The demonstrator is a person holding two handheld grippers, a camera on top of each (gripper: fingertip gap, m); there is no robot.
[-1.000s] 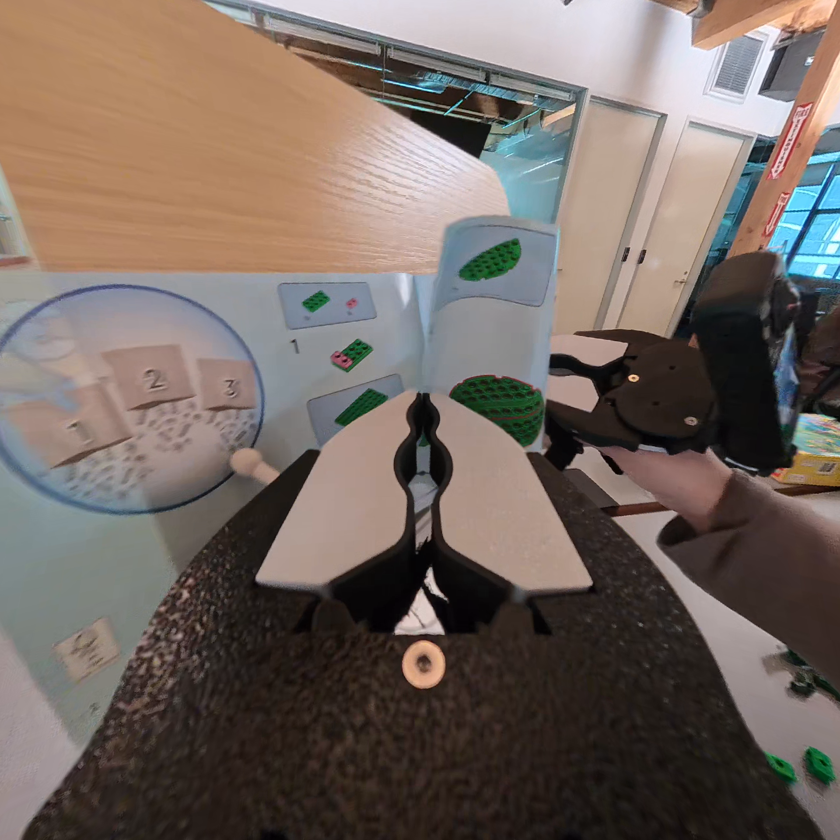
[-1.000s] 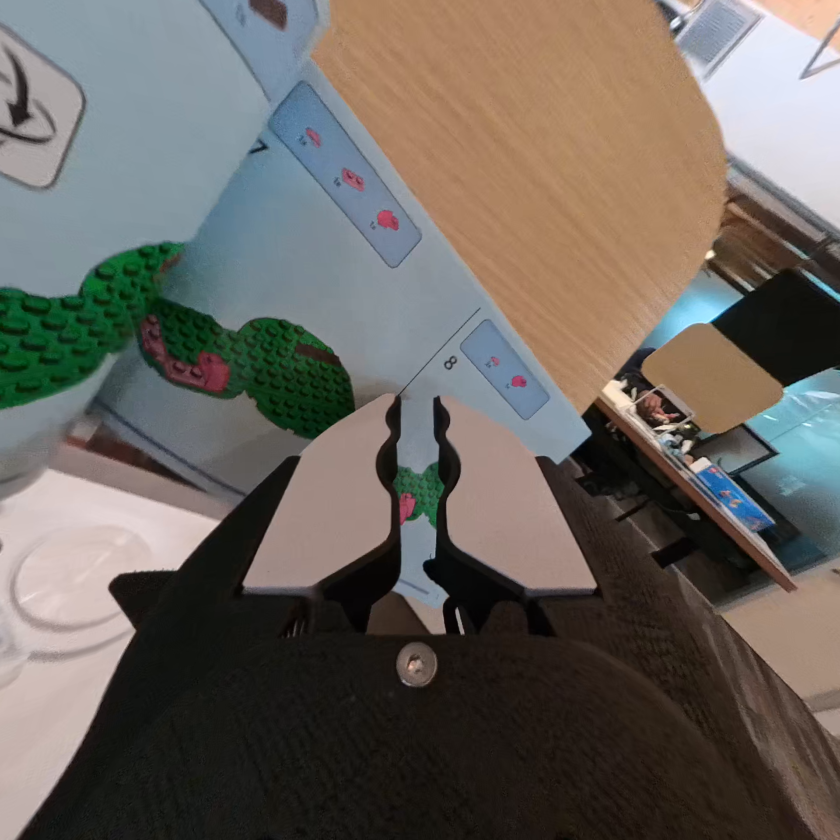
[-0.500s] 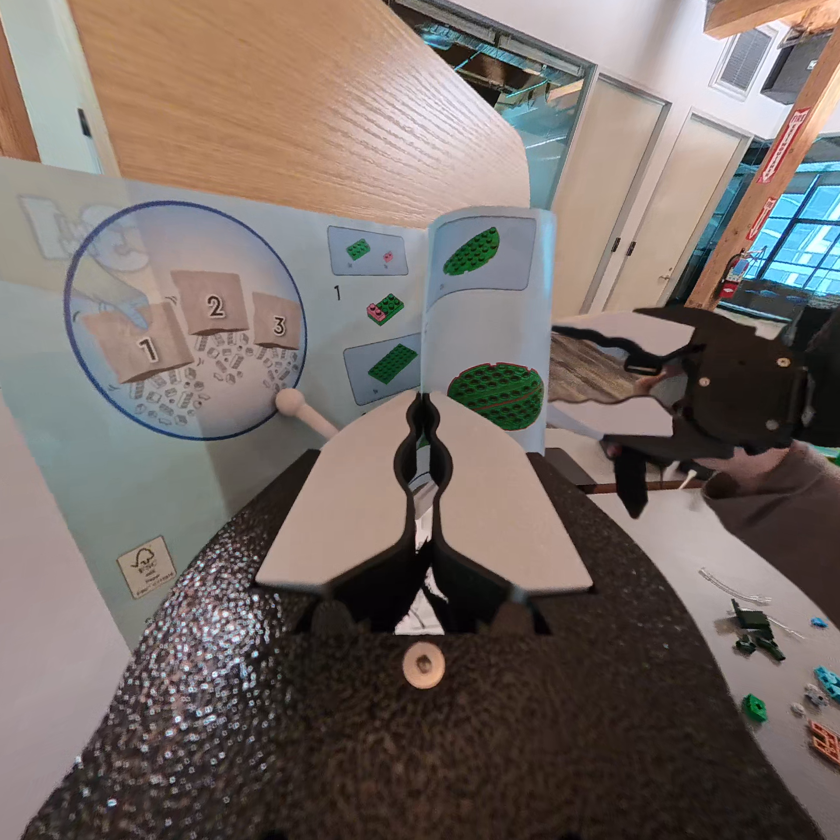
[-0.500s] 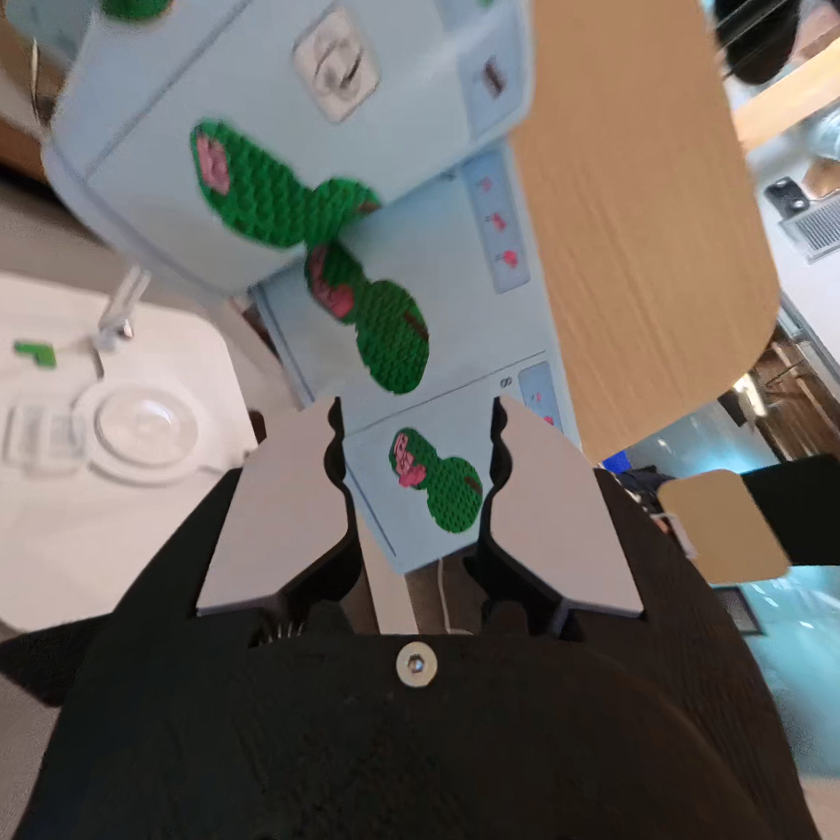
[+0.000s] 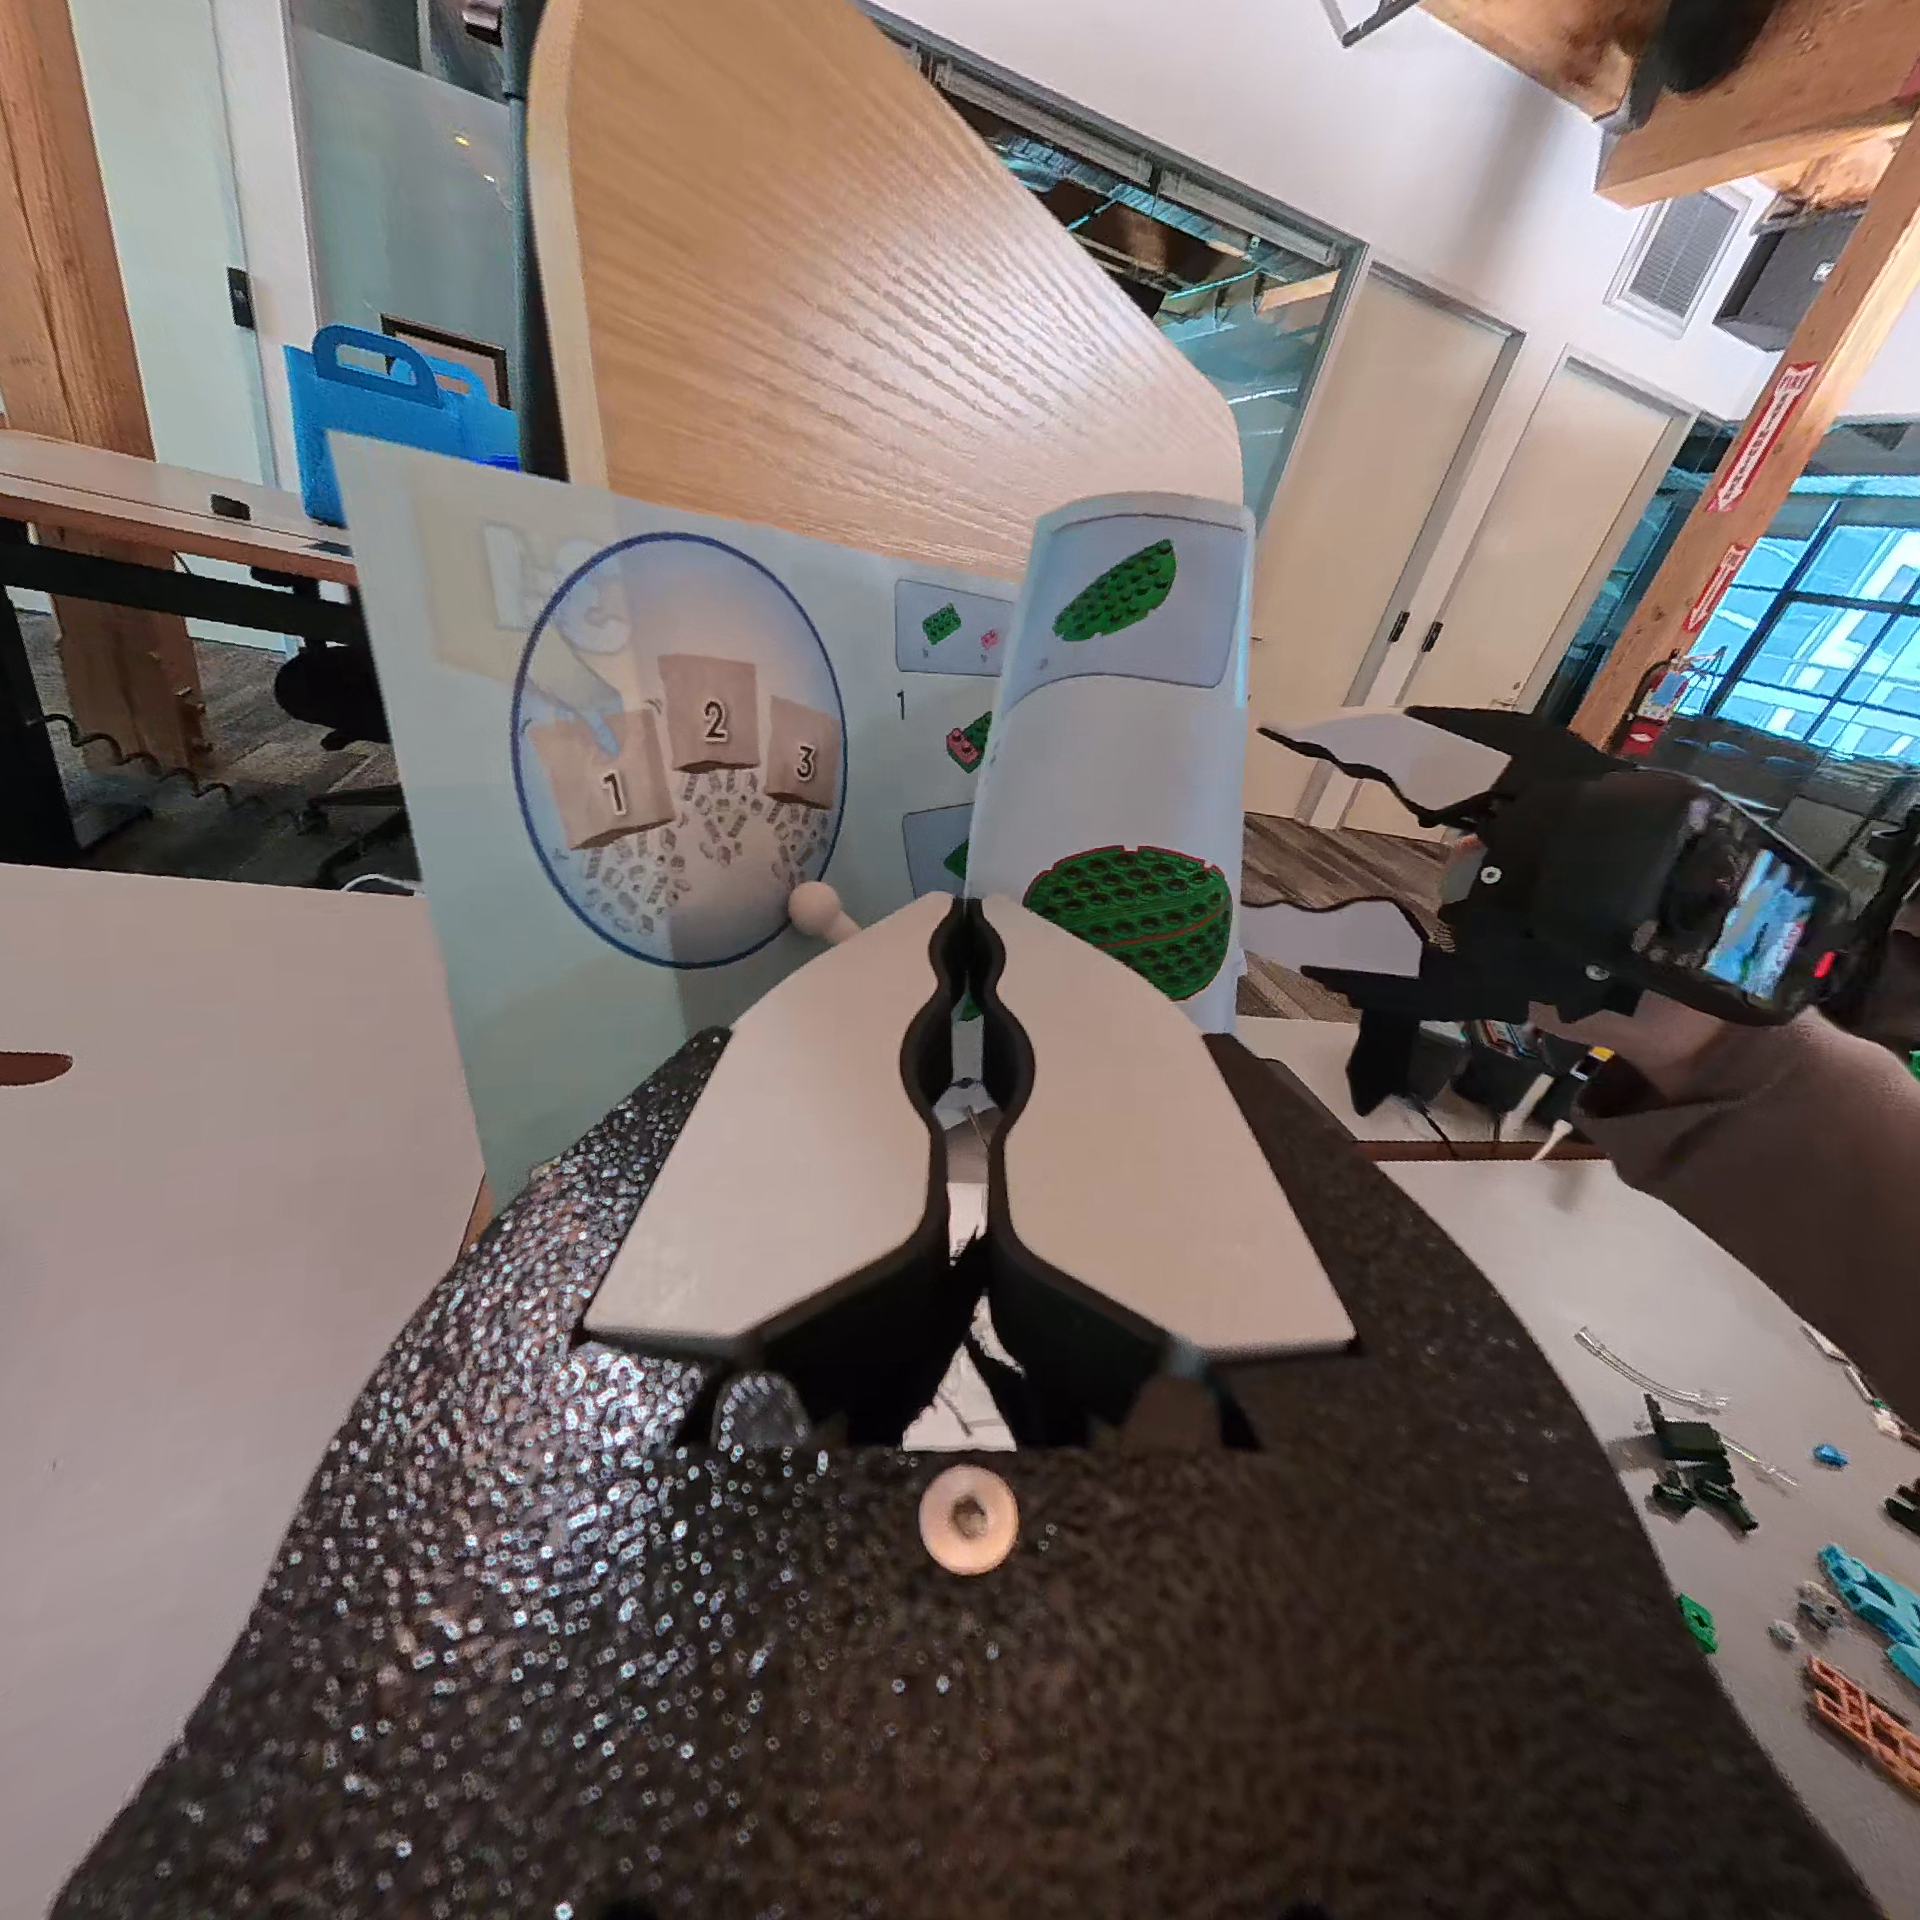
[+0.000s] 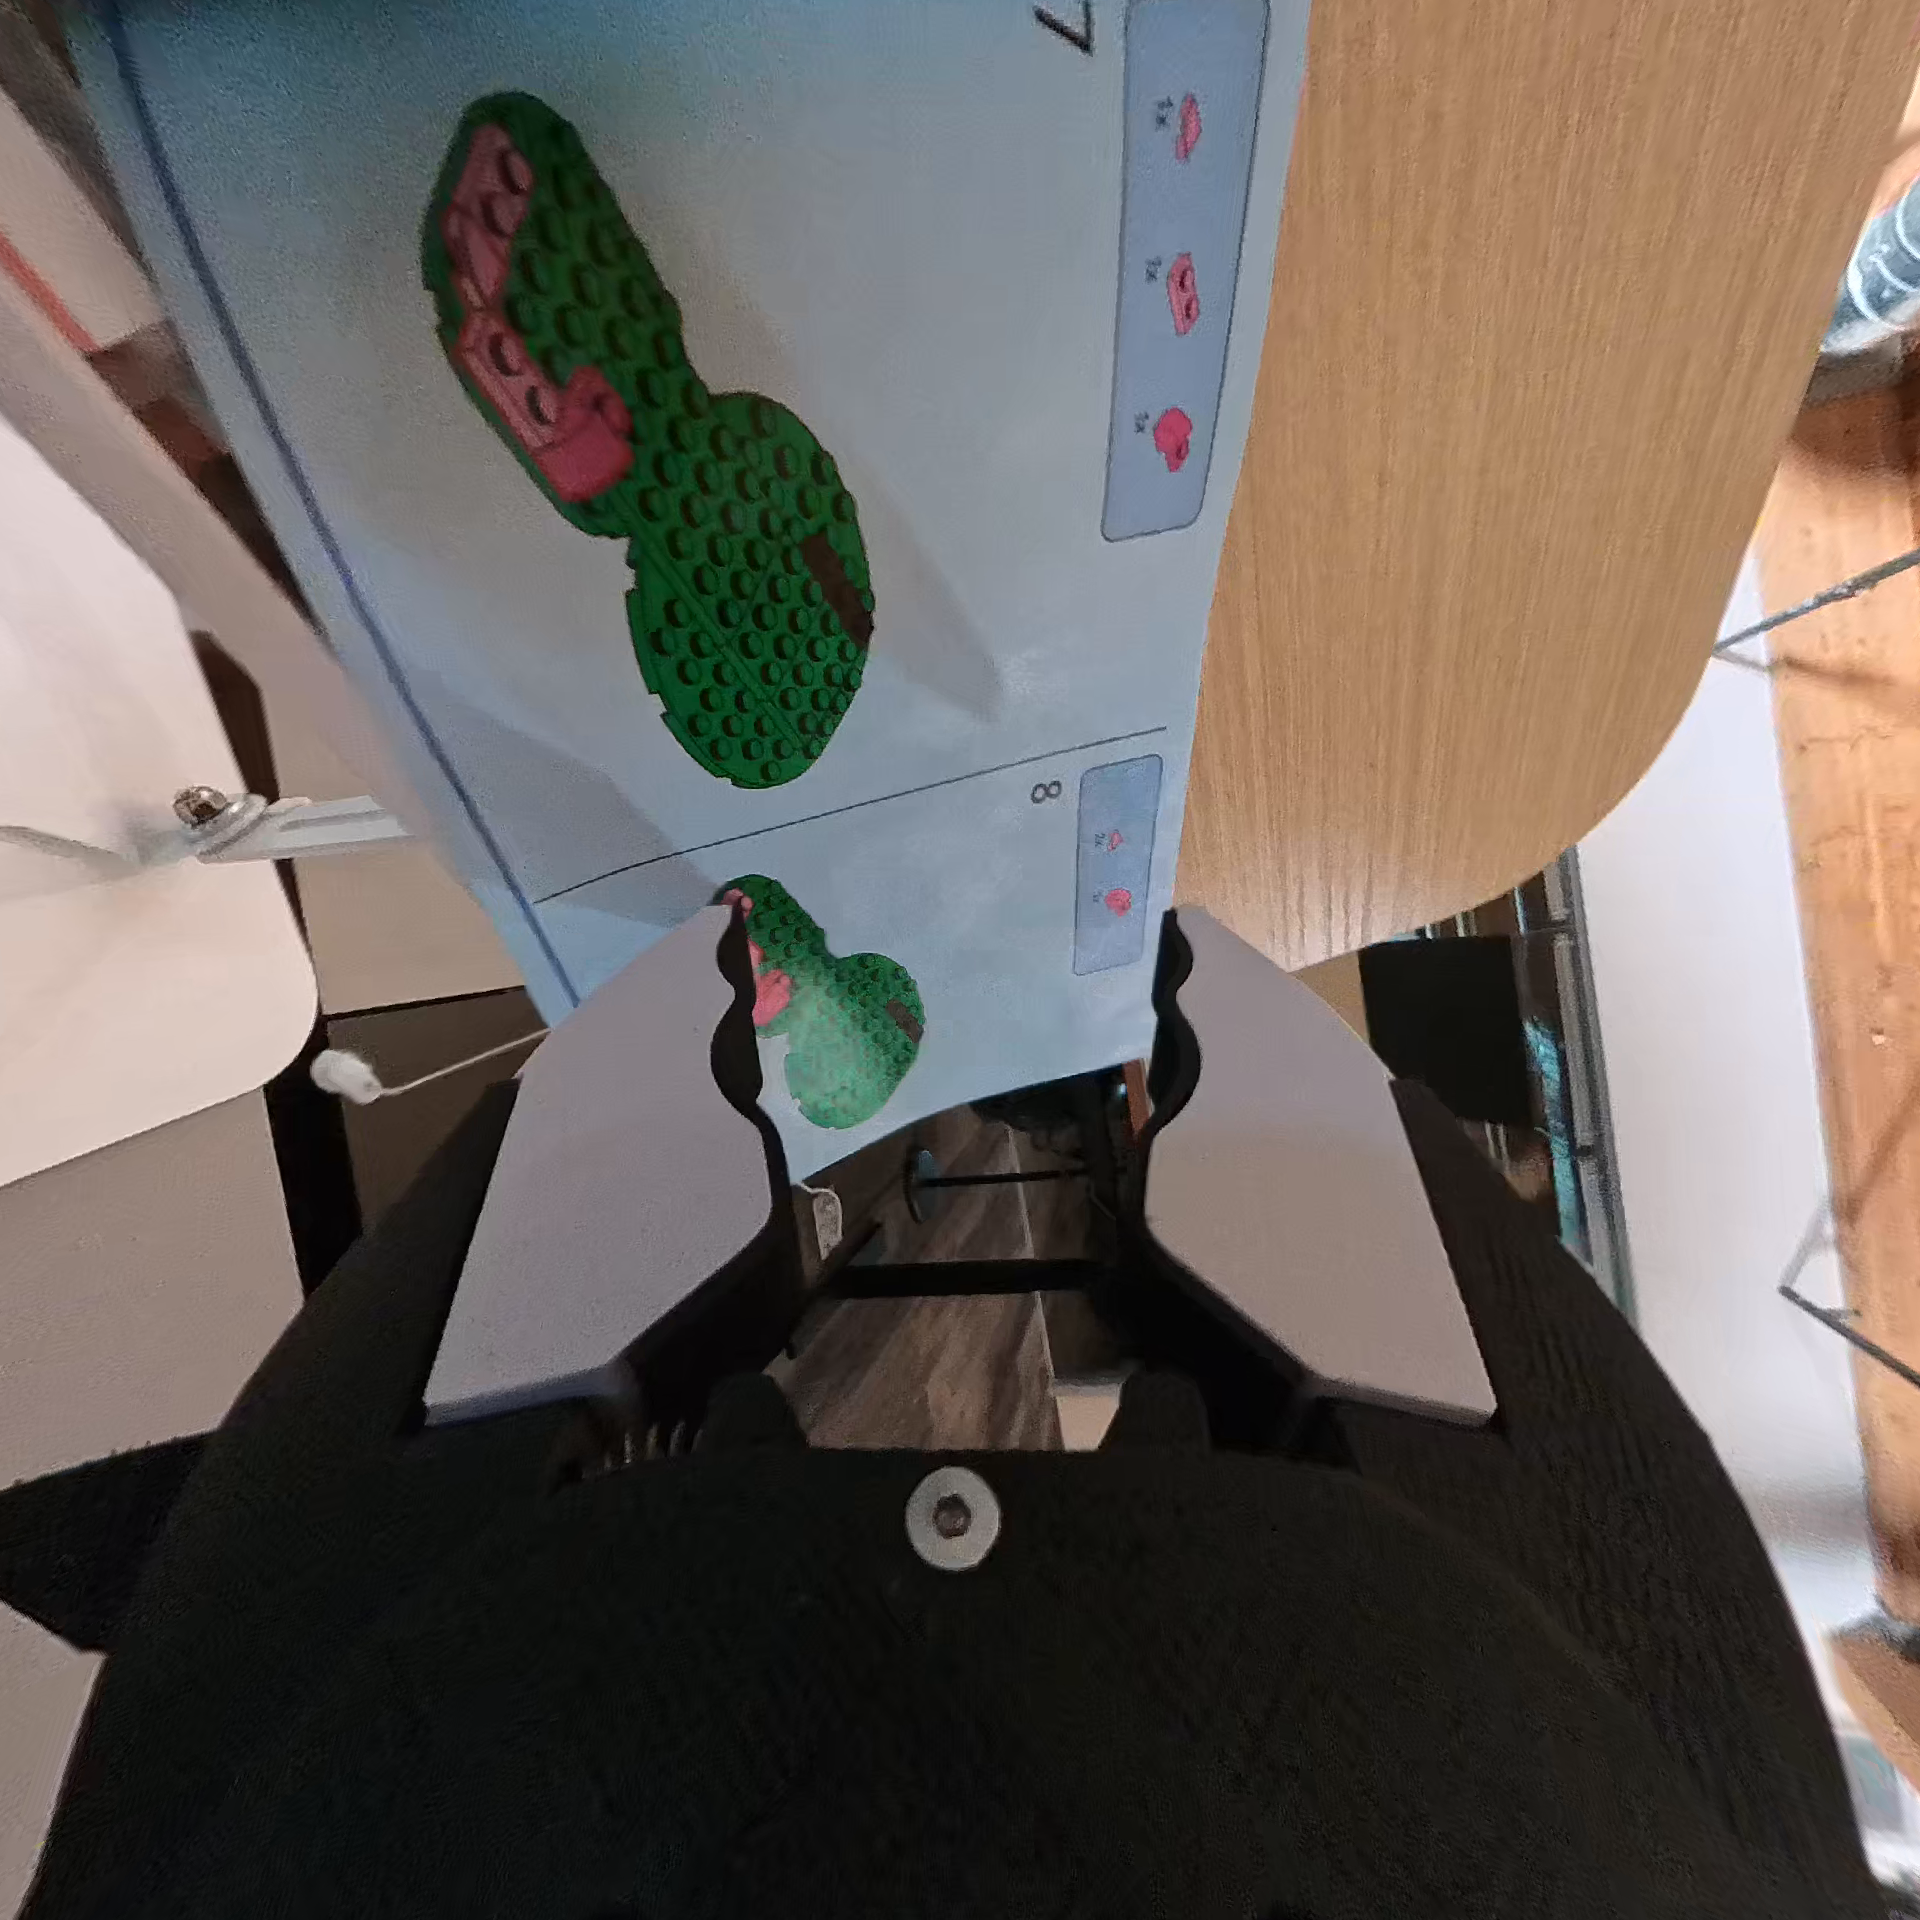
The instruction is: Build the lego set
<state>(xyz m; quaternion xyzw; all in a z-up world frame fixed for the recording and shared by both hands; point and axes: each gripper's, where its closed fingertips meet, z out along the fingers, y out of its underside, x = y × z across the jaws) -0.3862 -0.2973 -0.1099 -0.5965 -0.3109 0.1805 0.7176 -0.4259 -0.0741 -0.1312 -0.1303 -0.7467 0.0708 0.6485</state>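
My left gripper (image 5: 966, 920) is shut on the light-blue instruction booklet (image 5: 675, 748) and holds it upright above the white table (image 5: 208, 1143). One page (image 5: 1127, 727) with green plate pictures curls up beside the fingertips. My right gripper (image 6: 951, 925) is open and empty, with the booklet page (image 6: 831, 416) just beyond its tips. It also shows in the left wrist view (image 5: 1288, 852), held by a hand in a brown sleeve to the right of the booklet. Loose lego pieces (image 5: 1704, 1475) lie on the table at the right.
A tall rounded wooden panel (image 5: 831, 312) stands behind the booklet and also shows in the right wrist view (image 6: 1507, 416). A blue case (image 5: 384, 416) sits on a far desk. Teal pieces (image 5: 1870, 1590) and a brown piece (image 5: 1860, 1725) lie near the right edge.
My right gripper has let go of the booklet page, opened wide and drawn back to the right. My left gripper stays shut on the booklet, which now stands more upright.
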